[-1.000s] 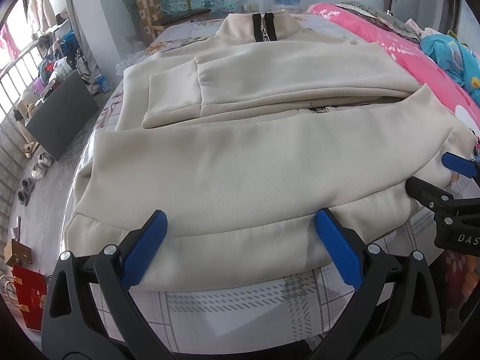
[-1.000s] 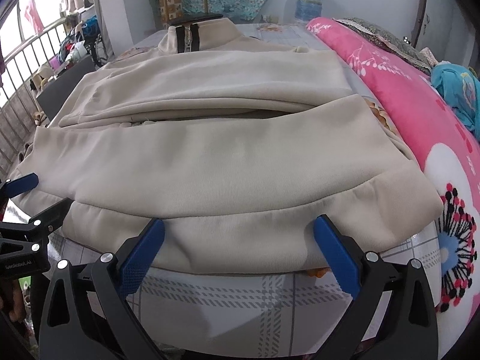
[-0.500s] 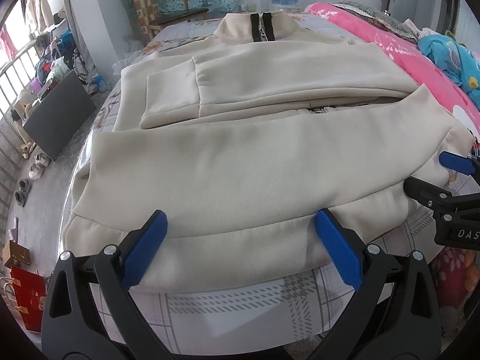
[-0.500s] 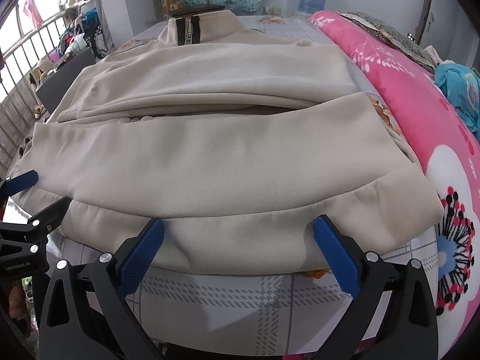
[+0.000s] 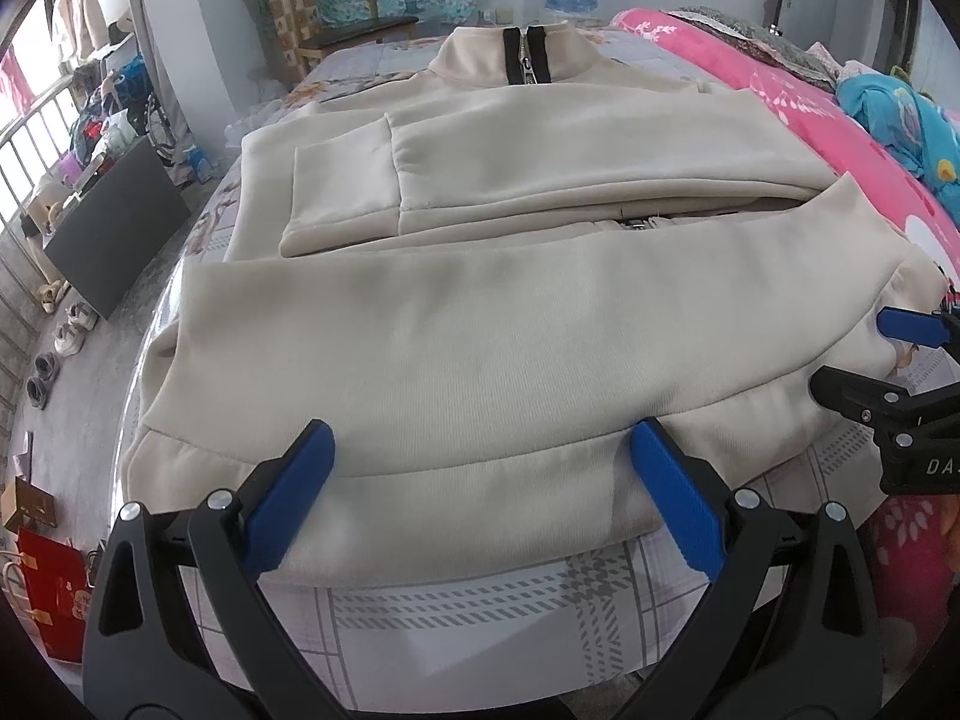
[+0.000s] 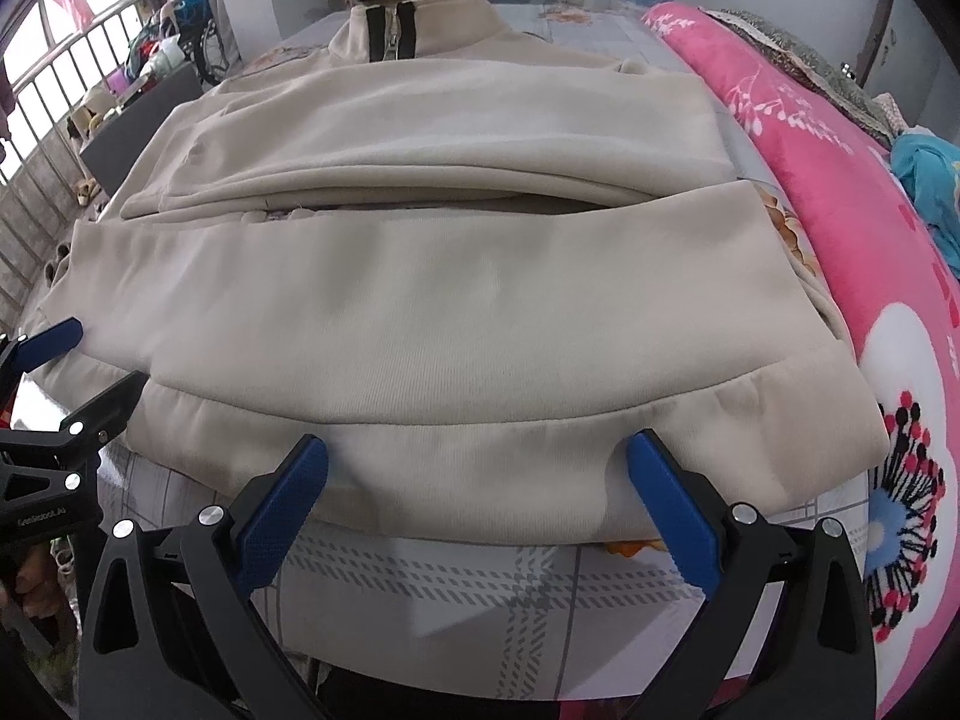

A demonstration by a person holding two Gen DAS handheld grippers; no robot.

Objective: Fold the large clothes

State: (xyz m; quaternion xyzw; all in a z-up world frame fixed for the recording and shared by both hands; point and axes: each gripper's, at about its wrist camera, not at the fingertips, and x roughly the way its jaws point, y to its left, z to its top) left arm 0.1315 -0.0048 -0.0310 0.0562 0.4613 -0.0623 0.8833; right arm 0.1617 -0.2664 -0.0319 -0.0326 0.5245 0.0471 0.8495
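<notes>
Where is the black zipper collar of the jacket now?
In both views, the collar lies at the far top centre of the jacket, beyond both folded sleeves.

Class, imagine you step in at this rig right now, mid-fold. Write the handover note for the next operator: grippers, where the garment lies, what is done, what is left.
Left gripper: open, empty, at the hem's left part.
Right gripper: open, empty, at the hem's right part.
The beige zip jacket lies flat on the bed, collar far, hem near.
Done: both sleeves are folded across the body; one cuff lies on the chest.
Left: probably grip the hem with both grippers and fold it up toward the collar.
</notes>
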